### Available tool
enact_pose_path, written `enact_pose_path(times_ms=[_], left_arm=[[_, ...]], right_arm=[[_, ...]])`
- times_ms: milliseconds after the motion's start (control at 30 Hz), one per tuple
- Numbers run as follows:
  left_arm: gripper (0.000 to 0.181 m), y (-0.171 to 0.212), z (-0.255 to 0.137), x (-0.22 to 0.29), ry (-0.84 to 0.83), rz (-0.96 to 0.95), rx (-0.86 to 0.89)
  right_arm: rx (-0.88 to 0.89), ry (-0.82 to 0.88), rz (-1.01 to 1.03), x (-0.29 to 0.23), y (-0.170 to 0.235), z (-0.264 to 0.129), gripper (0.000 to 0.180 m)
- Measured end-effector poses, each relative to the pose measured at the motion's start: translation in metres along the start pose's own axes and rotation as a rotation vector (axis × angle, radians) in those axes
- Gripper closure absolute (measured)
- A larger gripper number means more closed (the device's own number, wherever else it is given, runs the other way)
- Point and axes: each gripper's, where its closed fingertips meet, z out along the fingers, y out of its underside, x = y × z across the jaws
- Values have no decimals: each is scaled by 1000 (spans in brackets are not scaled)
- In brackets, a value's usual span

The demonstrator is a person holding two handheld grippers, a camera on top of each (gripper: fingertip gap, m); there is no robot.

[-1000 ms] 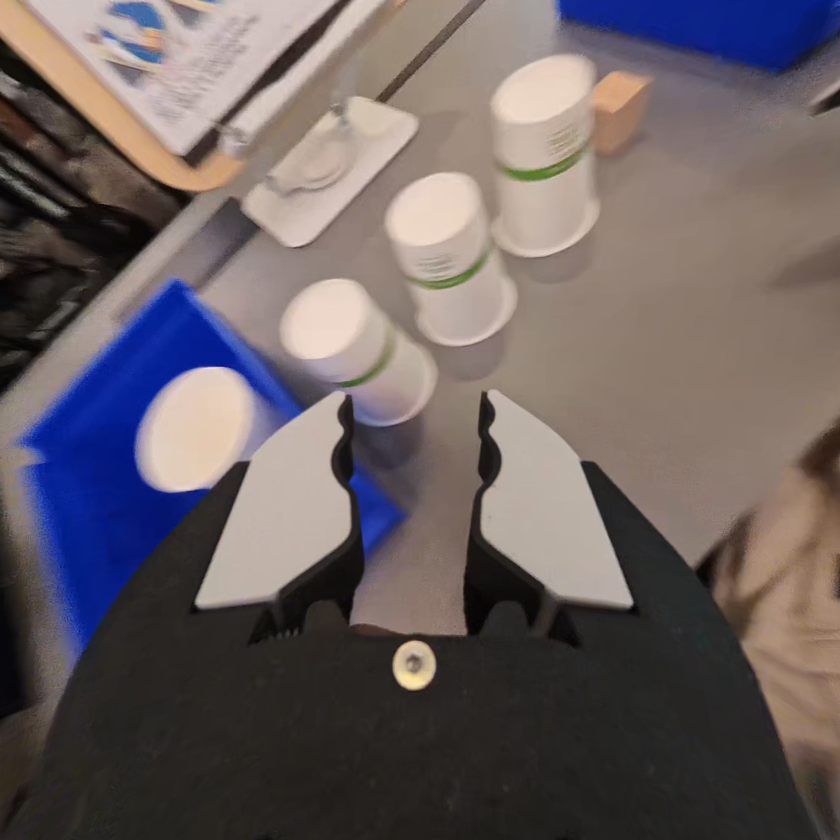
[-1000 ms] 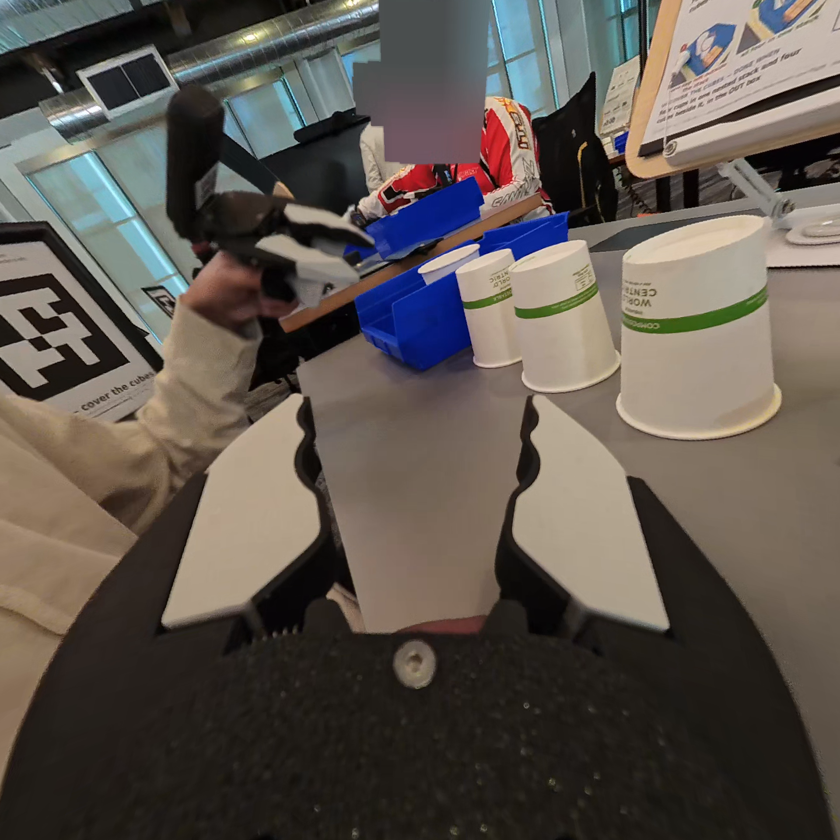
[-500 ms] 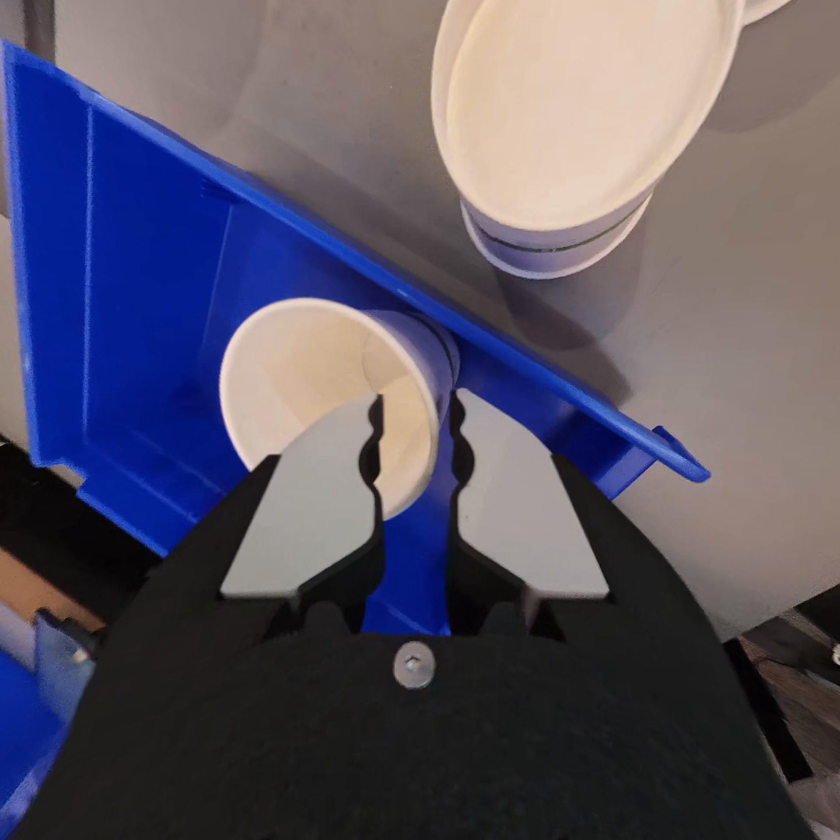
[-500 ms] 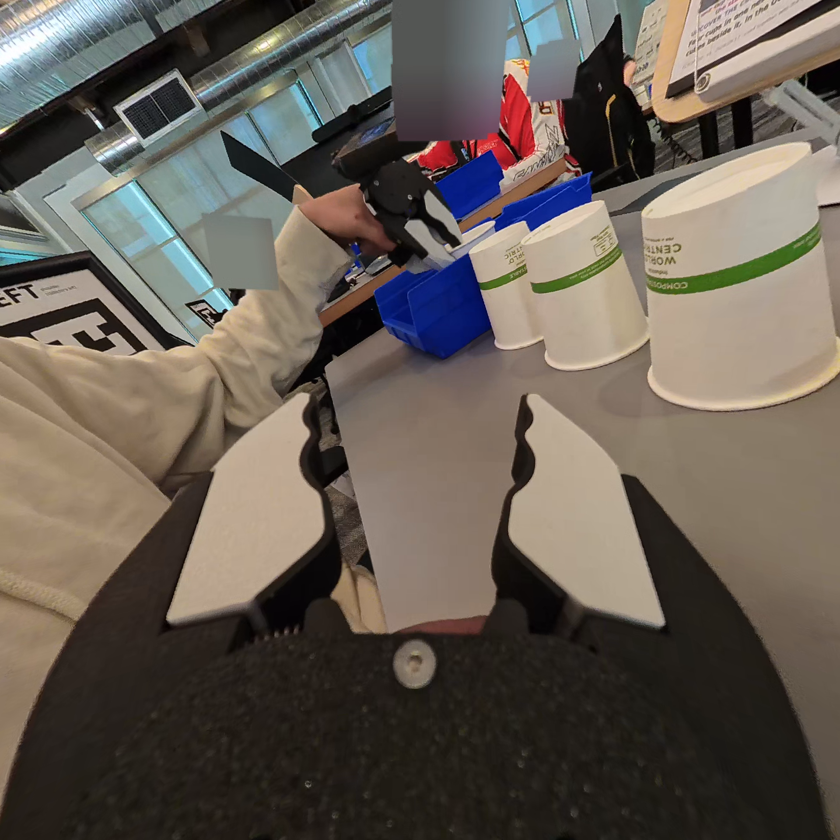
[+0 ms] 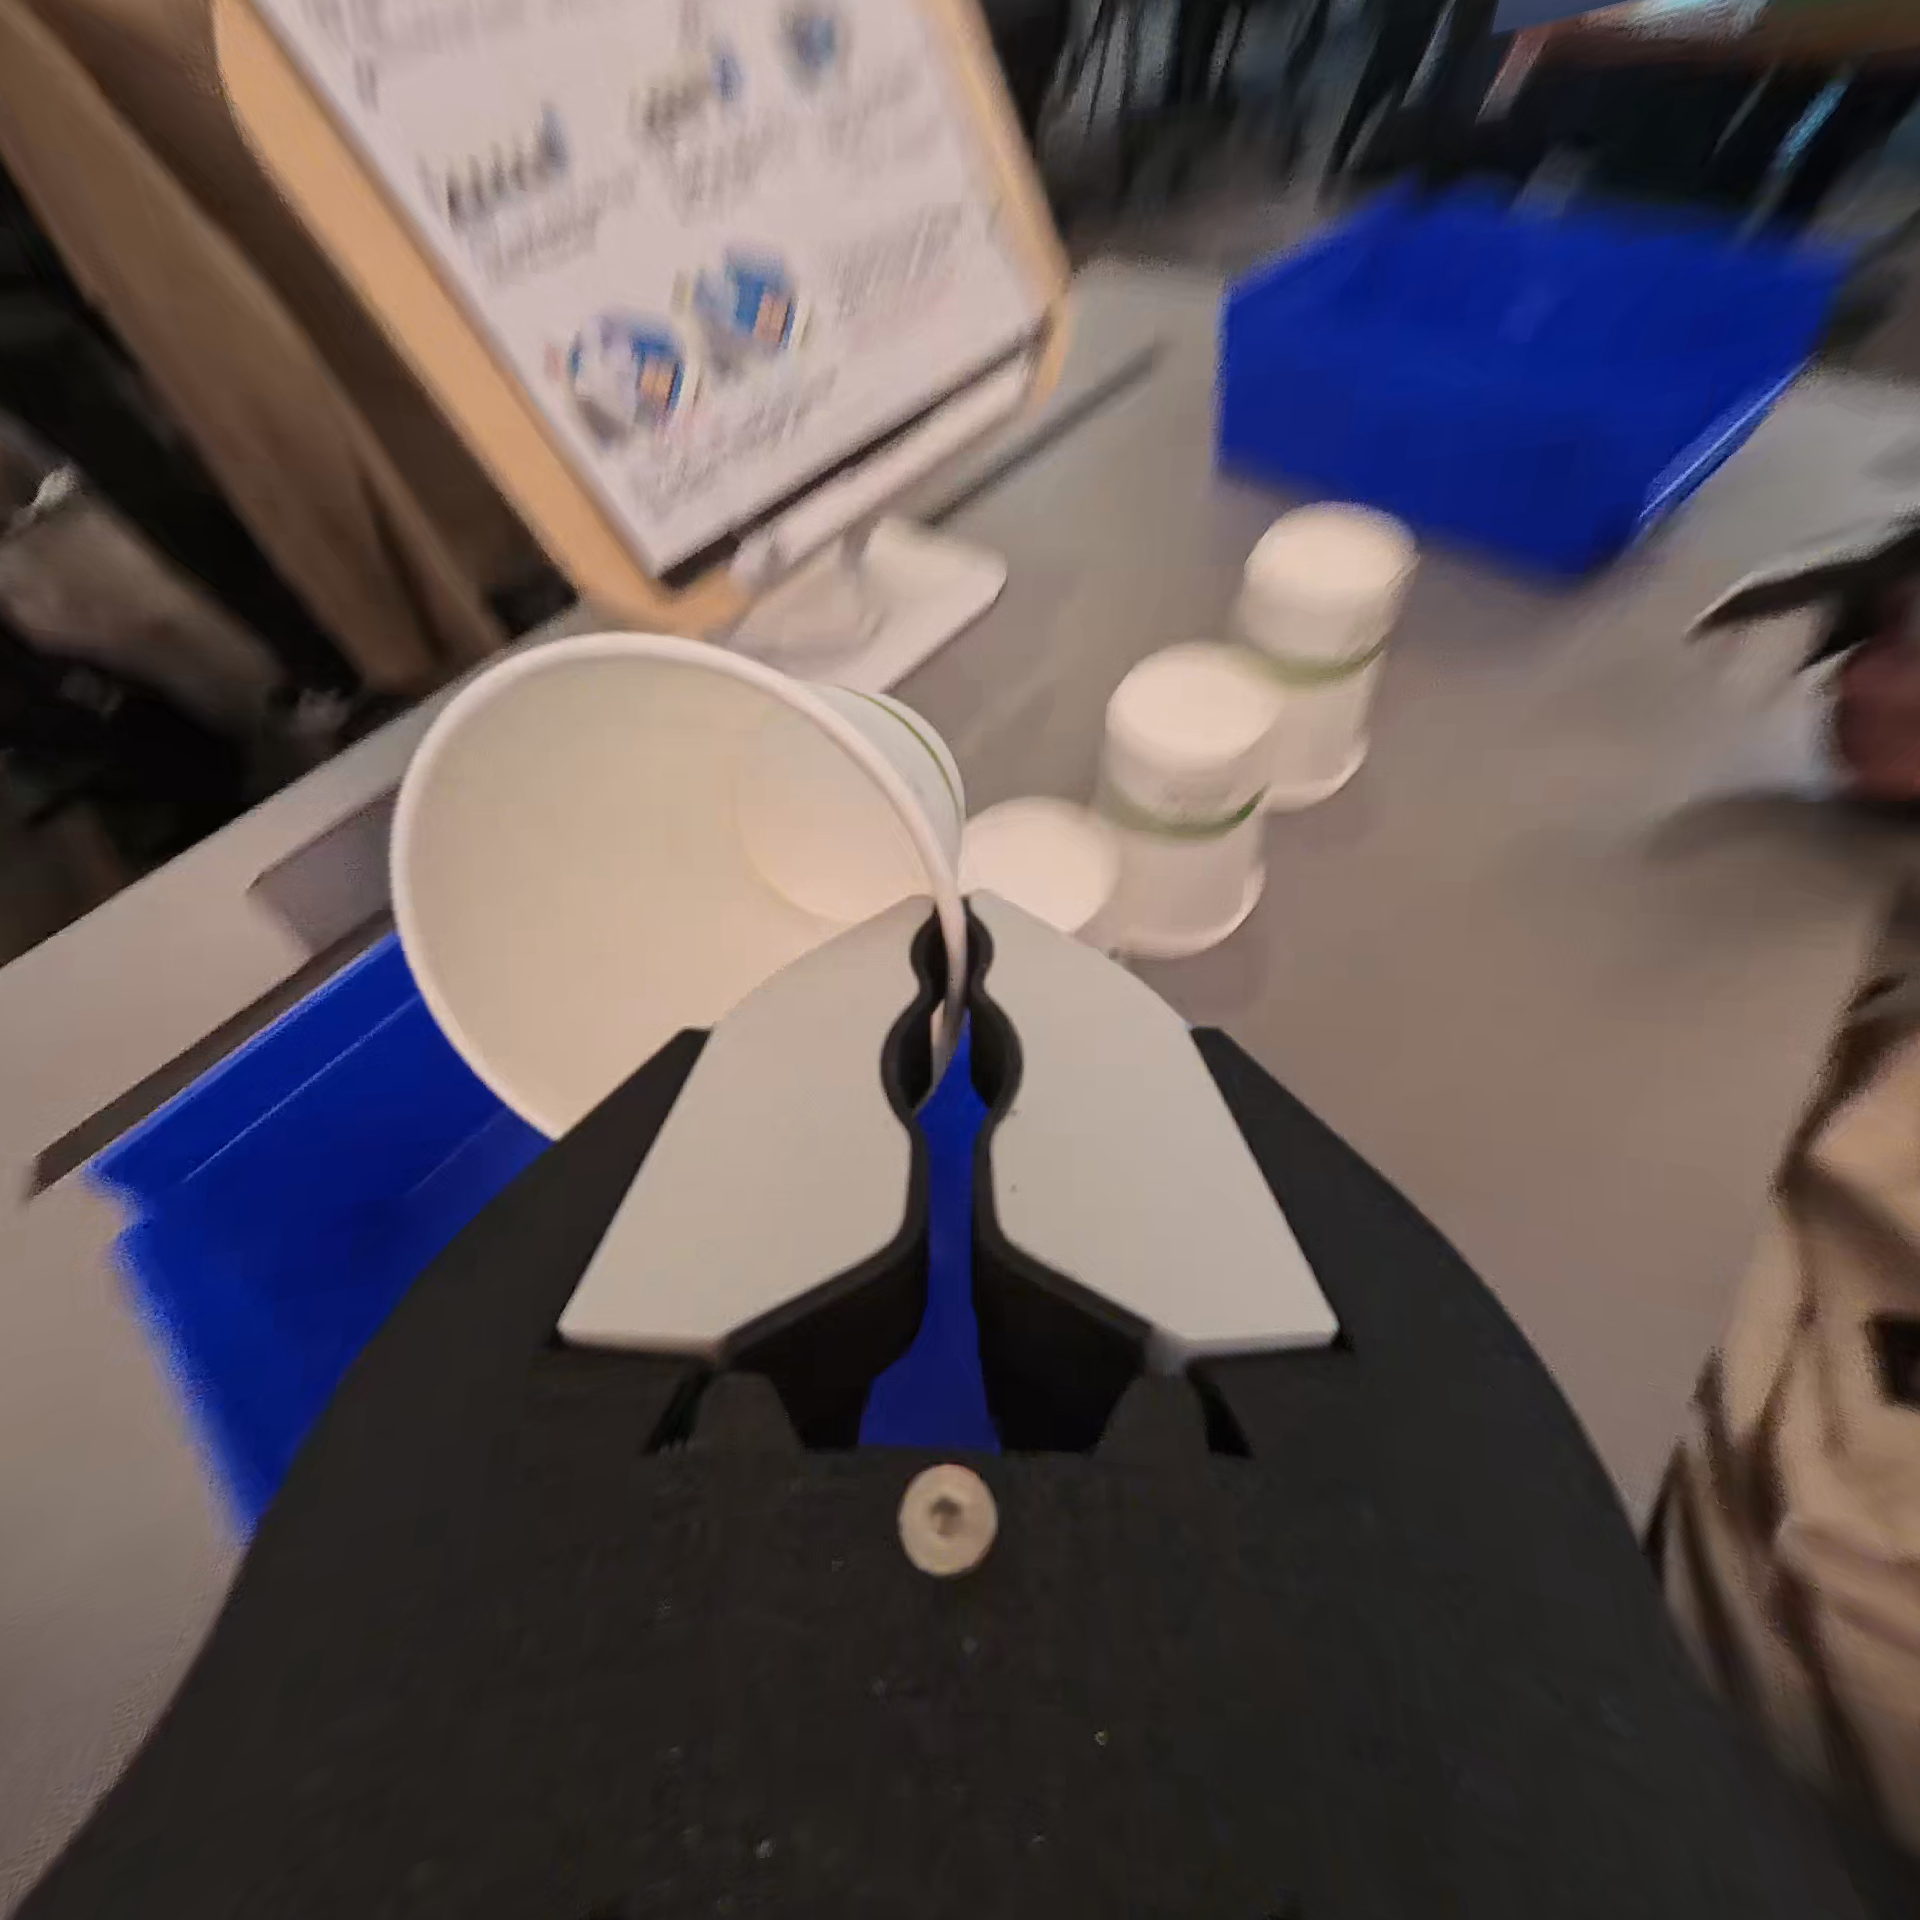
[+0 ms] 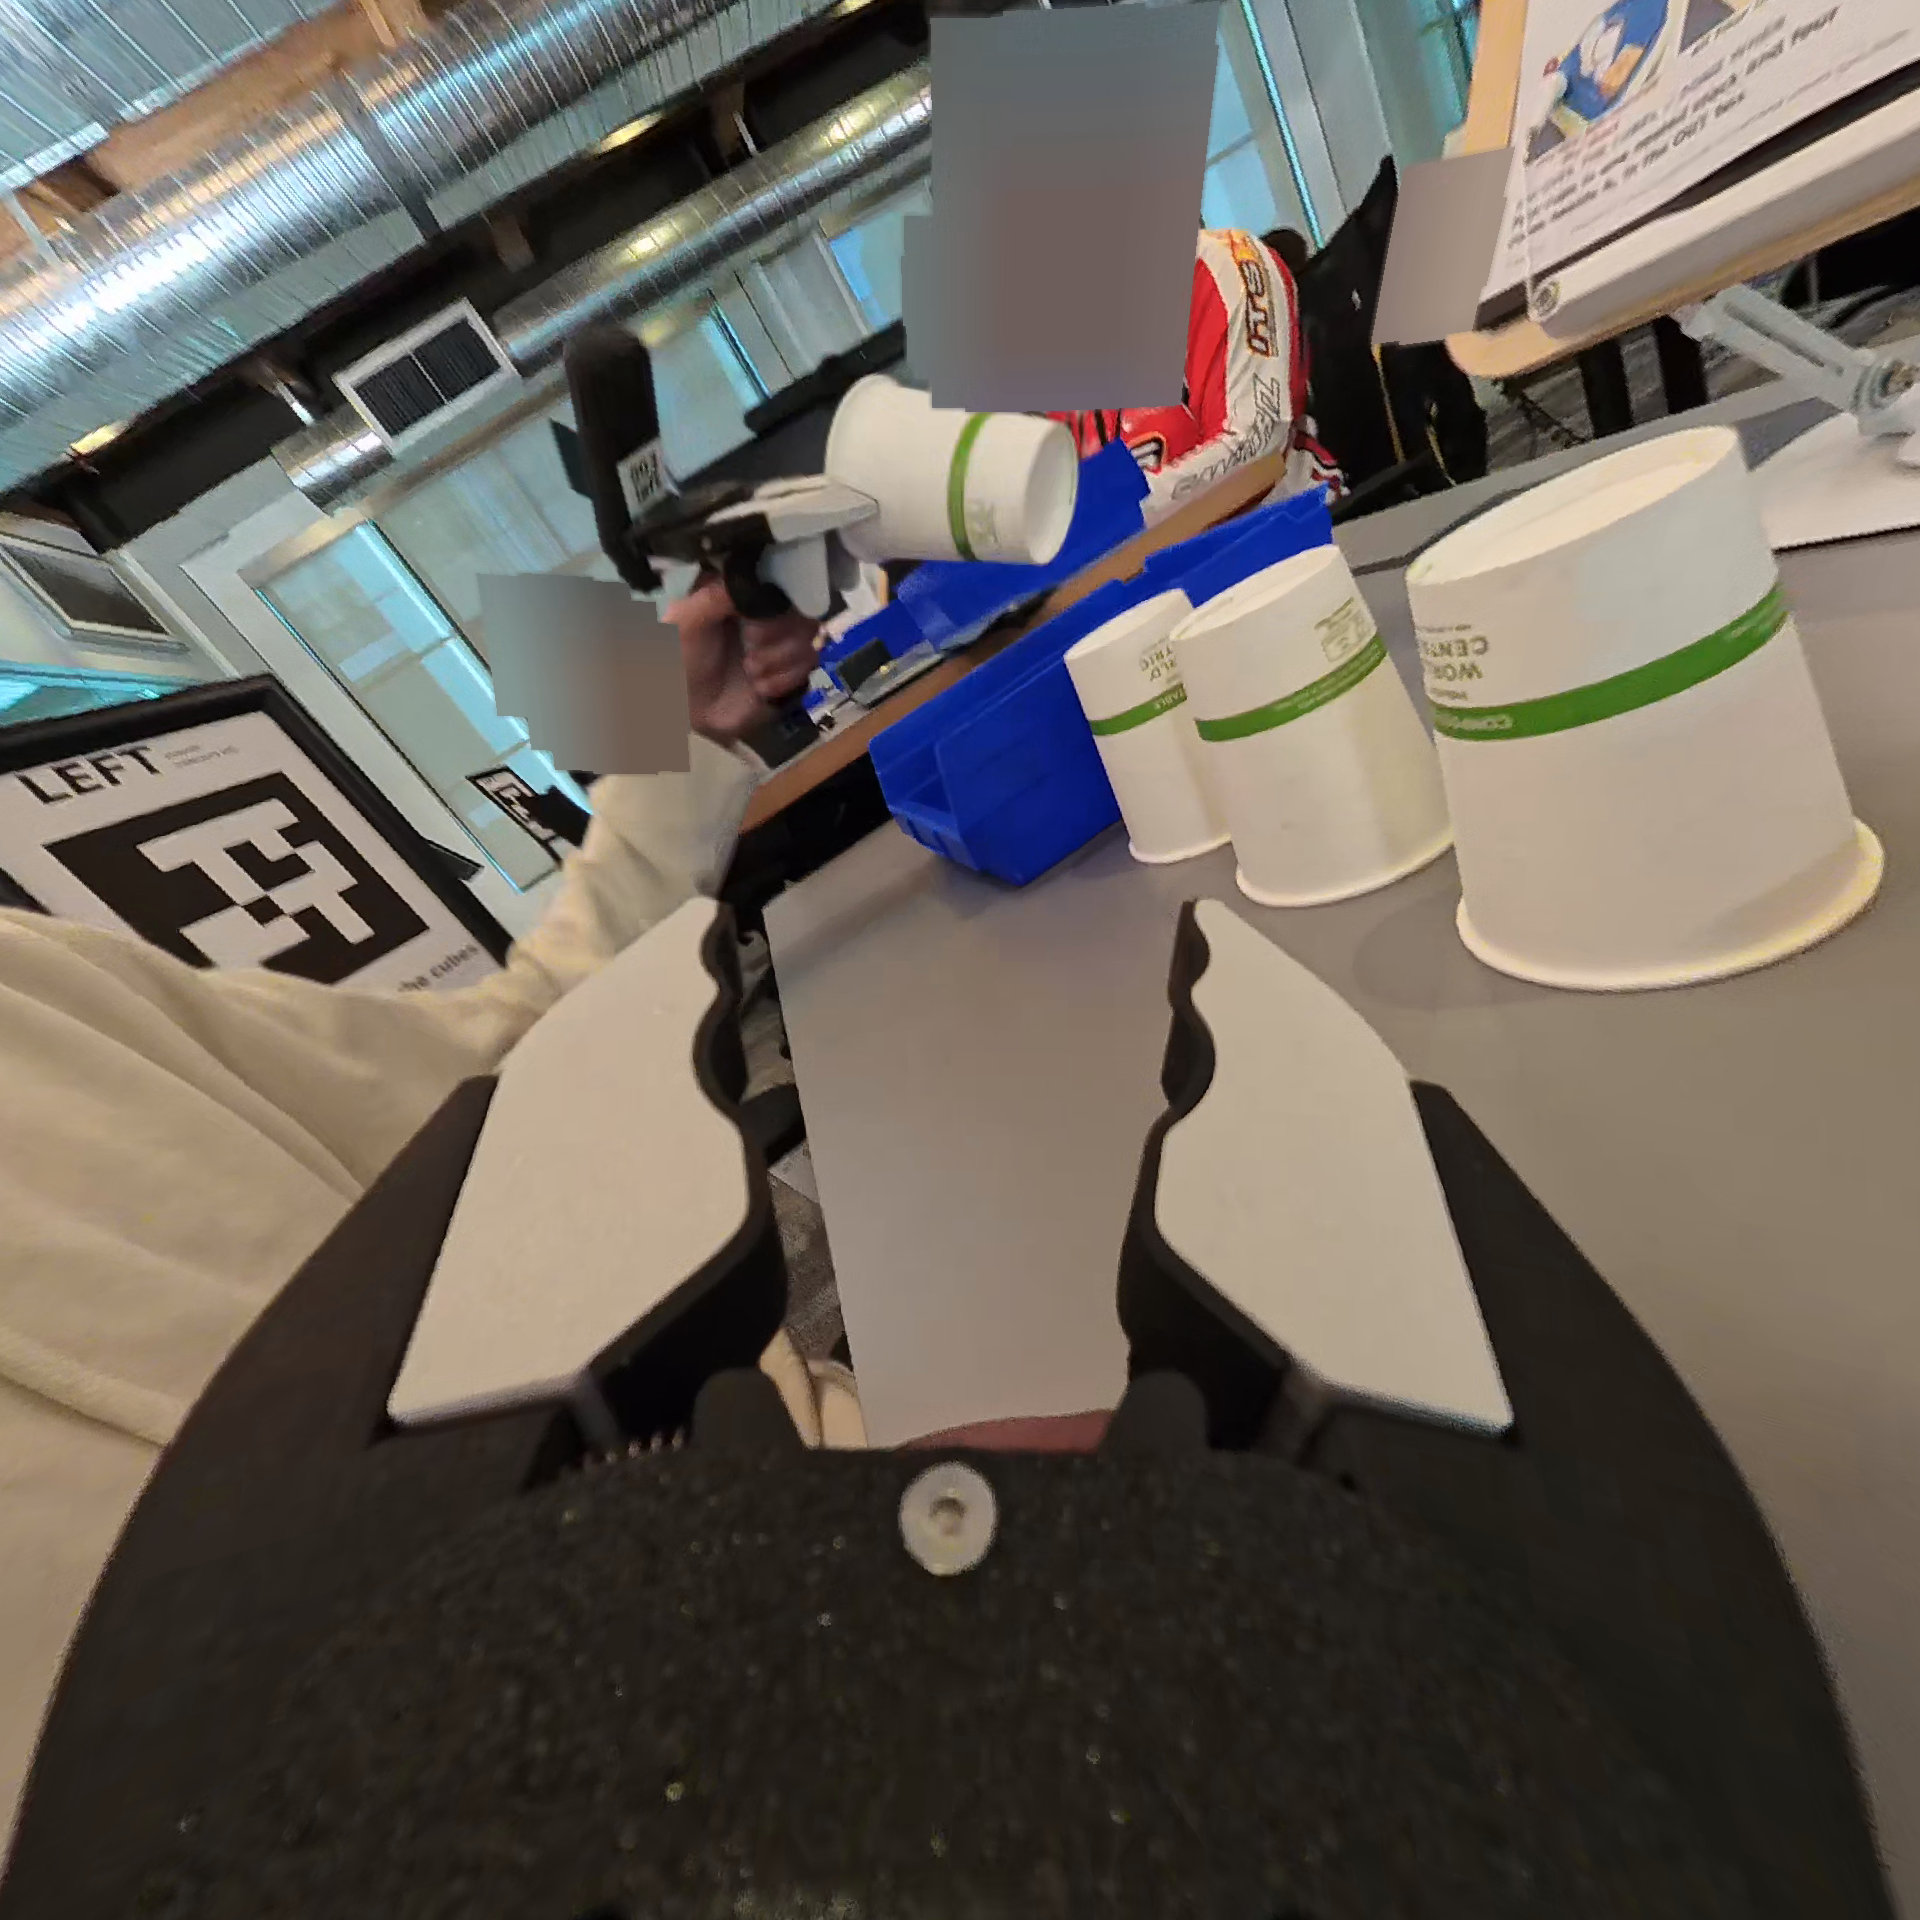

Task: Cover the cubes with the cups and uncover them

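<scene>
On the grey surface point(image 6: 987, 1091) I count three white paper cups with green bands standing upside down in a row point(image 6: 1621, 727), close beside one another, the farthest just beside the blue plastic bin point(image 6: 997, 769) at the edge. I judge each hides a cube, though no cube shows in either view, so I cannot confirm it. A second blue bin point(image 5: 1507, 374) sits blurred at the far end of the row.

My left hand-held gripper point(image 5: 951, 987) is clamped on the rim of a fourth white paper cup point(image 5: 665, 862), one finger inside the mouth and one outside. That cup hangs in the air above the near bin, lying on its side, its open mouth towards my camera and its base towards the row. From the right wrist view it sits well above the surface point(image 6: 956, 488), with its green band plain to see.

My right hand-held gripper point(image 6: 956, 935) is spread wide and empty, low over bare surface, well apart from the cups.

By my reckoning the covering is largely done: this fourth cup has yet to be turned over and set down, and the whole uncovering is still ahead.
</scene>
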Motion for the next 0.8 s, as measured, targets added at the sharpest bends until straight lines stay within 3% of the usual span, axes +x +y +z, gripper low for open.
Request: enact_pose_path(times_ms=[33,133,267,367,733,800], left_arm=[[180,-13,-2,15,39,-29,108],[180,-36,3,74,245,-96,302],[180,-43,33,145,453,-110,318],[180,-48,57,180,521,-98,332],[180,-49,90,225,790,-239,313],[180,-46,96,231,792,-237,307]], right_arm=[[14,-22,13,-1,-3,2,100],[36,-70,20,0,-13,14,95],[22,-122,-140,-5,-31,43,85],[-33,-122,-281,-6,-38,67,79],[8,-136,-280,-5,-46,87,74],[21,-147,-285,-6,-47,85,85]])
